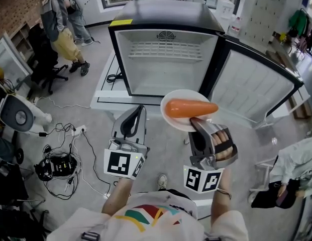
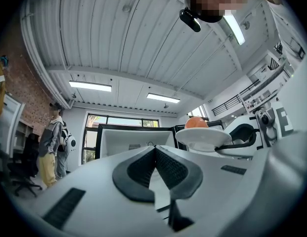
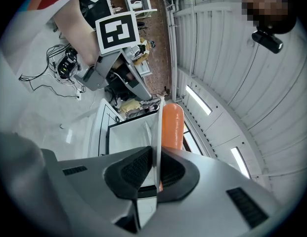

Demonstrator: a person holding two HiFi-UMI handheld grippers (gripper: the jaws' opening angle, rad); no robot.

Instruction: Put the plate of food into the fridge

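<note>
Right gripper (image 1: 196, 122) clamps a round white plate (image 1: 177, 124) carrying an orange carrot (image 1: 191, 108) — open white fridge (image 1: 166, 64) ahead; left gripper (image 1: 139, 109) closed alongside.

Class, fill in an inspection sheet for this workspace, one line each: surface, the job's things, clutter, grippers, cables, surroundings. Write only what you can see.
Surface: grey floor; a low white platform under the fridge.
Job's things: fridge with its door swung open to the right and a wire rack inside; white plate carrying a carrot, held before the opening, not yet inside.
Clutter: black equipment box on the floor at left.
Grippers: right gripper shut on the plate's rim; left gripper shut, empty.
Cables: tangle on the floor at left; one coil on the platform.
Surroundings: people standing far left; office chair; seated person at right.
</note>
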